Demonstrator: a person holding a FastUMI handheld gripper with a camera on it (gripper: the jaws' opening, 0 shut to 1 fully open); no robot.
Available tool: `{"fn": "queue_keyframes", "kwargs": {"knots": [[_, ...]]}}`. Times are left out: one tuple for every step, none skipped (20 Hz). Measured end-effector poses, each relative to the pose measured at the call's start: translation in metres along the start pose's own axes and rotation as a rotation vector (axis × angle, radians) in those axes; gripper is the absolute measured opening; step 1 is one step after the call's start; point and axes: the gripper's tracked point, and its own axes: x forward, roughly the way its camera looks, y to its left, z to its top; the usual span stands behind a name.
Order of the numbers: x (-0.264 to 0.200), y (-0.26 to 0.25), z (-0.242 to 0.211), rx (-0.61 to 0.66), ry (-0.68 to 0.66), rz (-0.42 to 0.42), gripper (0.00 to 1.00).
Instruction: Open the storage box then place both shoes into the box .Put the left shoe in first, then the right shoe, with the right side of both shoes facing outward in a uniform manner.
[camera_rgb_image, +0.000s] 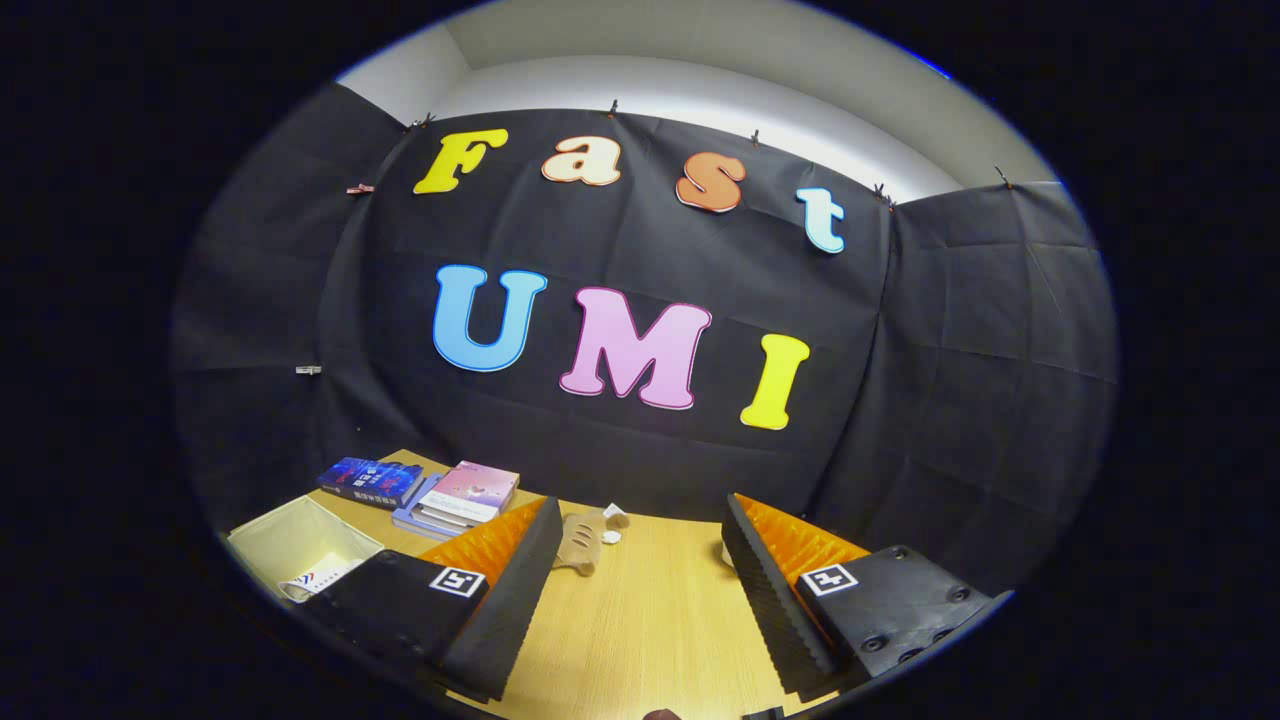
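My gripper (640, 512) is open above a wooden table (650, 620), and only bare tabletop lies between its fingers. A beige shoe (580, 542) rests on the table just beyond the left finger (500, 600), which partly hides it. Small white pieces (613, 520) lie beside the shoe near the wall. A pale open-topped box (300, 545) stands left of the left finger, with a printed card inside it. A bit of something white (727, 553) peeks out behind the right finger (770, 590); I cannot tell what it is.
A blue book (370, 480) and a stack of books with a pink cover (462, 495) lie at the back left by the black cloth wall (640, 450). The wall closes the table off close behind the shoe.
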Motion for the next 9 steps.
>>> {"fn": "queue_keyframes", "kwargs": {"knots": [[-0.003, 0.001, 0.003, -0.003, -0.01, 0.006, 0.98], [-0.003, 0.005, 0.005, -0.01, -0.022, 0.011, 0.98], [-0.004, 0.006, 0.009, -0.018, -0.034, 0.014, 0.98], [-0.004, 0.008, 0.01, -0.023, -0.037, 0.02, 0.98], [-0.007, 0.011, 0.011, -0.024, -0.045, 0.029, 0.98], [-0.007, 0.012, 0.014, -0.026, -0.056, 0.032, 0.98], [-0.007, 0.013, 0.016, -0.028, -0.062, 0.032, 0.98], [-0.007, 0.016, 0.015, -0.025, -0.062, 0.038, 0.98], [-0.009, 0.019, 0.013, -0.02, -0.06, 0.043, 0.98]]}}
